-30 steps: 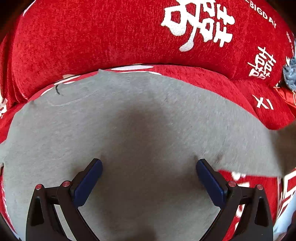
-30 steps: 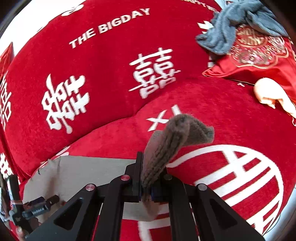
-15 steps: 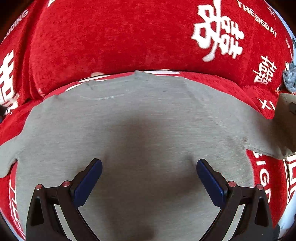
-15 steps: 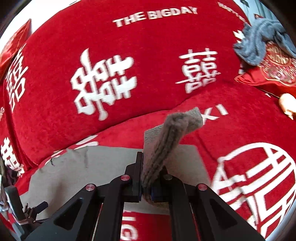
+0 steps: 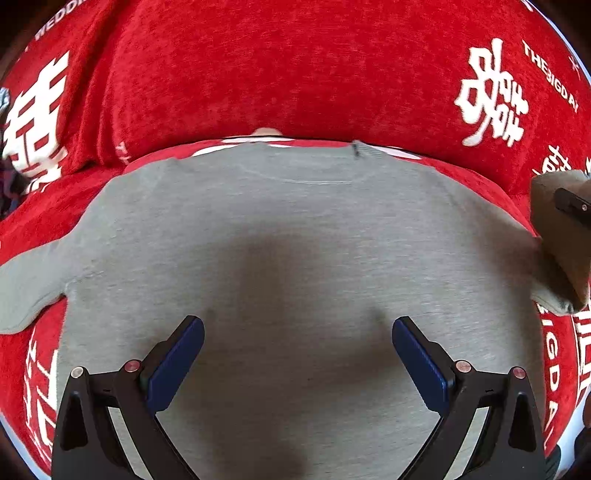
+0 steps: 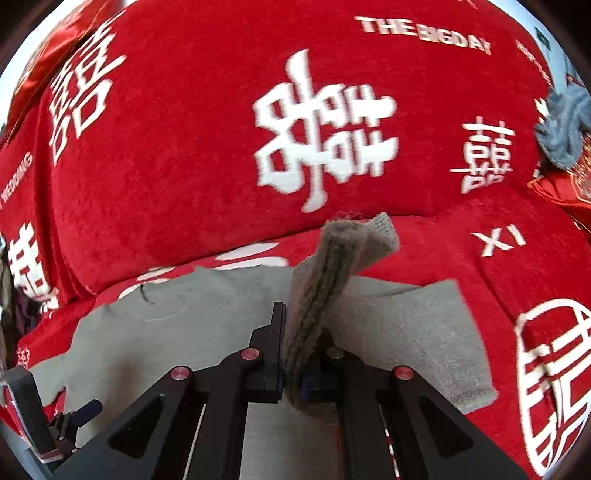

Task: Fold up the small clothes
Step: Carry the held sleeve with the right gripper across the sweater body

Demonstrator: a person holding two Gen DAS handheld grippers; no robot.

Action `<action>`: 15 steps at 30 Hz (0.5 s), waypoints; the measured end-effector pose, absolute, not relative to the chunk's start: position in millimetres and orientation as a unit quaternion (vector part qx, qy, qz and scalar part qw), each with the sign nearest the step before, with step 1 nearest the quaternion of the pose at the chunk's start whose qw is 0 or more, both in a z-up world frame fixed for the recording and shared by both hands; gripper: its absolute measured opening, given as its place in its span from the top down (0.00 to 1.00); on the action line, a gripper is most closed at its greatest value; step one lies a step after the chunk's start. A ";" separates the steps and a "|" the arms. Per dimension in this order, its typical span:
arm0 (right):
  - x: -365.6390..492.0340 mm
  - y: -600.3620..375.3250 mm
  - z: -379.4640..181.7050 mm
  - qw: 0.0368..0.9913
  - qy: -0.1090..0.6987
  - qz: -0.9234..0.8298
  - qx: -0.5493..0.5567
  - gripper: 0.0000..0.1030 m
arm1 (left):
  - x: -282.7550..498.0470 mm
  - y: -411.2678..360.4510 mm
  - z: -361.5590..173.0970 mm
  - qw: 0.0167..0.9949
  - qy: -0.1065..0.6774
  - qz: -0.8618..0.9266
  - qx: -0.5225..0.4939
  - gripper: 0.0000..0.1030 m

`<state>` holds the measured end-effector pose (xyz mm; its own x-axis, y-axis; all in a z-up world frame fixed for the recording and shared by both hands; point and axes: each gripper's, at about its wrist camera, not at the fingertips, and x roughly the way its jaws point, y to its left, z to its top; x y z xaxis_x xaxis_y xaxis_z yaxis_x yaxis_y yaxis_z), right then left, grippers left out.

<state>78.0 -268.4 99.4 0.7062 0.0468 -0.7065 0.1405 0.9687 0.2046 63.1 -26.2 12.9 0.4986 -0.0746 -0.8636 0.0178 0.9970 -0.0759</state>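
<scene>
Grey garment: flat grey knit long-sleeved top lies spread on the red plush sofa cover with white characters, neckline toward the backrest.
Left sleeve: lies flat, reaching the left edge of the left wrist view.
Right sleeve: its ribbed grey-brown cuff is lifted off the seat and bent over at the tip.
Left gripper: jaws spread wide, nothing between the blue pads; it hangs over the lower middle of the top, and contact with the fabric can't be judged.
Right gripper: clenched on the ribbed cuff, which stands up out of the black fingers; the body of the top lies beneath.
Backrest: red cushion, white "THE BIGDAY" lettering.
Far right: crumpled blue-grey knit cloth, well apart from the top.
</scene>
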 end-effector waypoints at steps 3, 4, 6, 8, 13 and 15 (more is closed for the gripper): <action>83.1 -243.1 96.2 0.915 0.389 -0.015 0.109 0.94 | 62.0 -11.5 10.9 0.864 0.502 -0.020 -0.040 0.01; 84.6 -236.0 95.1 0.915 0.390 -0.011 0.105 0.94 | 61.8 -8.1 10.2 0.863 0.503 -0.019 -0.043 0.01; 88.3 -219.6 92.9 0.914 0.394 -0.006 0.094 0.94 | 60.8 1.7 8.7 0.863 0.503 -0.014 -0.049 0.01; 91.3 -205.2 90.6 0.913 0.398 -0.001 0.086 0.94 | 59.2 11.2 8.0 0.863 0.502 -0.010 -0.053 0.01; 97.6 -168.2 86.6 0.911 0.405 0.015 0.068 0.94 | 52.1 37.0 5.9 0.869 0.490 -0.001 -0.067 0.01; 98.6 -151.3 85.6 0.911 0.406 0.025 0.059 0.94 | 49.0 47.5 4.6 0.871 0.486 0.001 -0.075 0.01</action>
